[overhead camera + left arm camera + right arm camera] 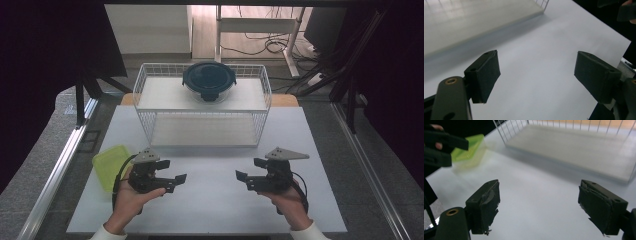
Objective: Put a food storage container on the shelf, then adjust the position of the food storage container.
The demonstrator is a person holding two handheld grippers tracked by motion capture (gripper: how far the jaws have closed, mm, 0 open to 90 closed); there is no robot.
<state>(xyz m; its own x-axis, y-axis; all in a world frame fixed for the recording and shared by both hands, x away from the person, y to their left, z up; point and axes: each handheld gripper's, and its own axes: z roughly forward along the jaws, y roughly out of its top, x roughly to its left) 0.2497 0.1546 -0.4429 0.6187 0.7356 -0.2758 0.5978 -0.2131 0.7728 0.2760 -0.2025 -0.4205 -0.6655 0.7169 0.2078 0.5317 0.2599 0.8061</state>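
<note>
A white wire rack stands at the back of the white table. On its top shelf sits a round glass container with a dark lid. A green plastic lid lies flat at the table's left edge. My left gripper hovers near the front left, beside the green lid, jaws wide apart with nothing between them. My right gripper is held at the front right, also open and empty. The two grippers face each other. In the right gripper view the green lid shows behind the other gripper.
The rack's lower shelf is bare and close ahead of both grippers. Metal rails run along the table's left and right sides. Dark stands and cables crowd the floor behind the table.
</note>
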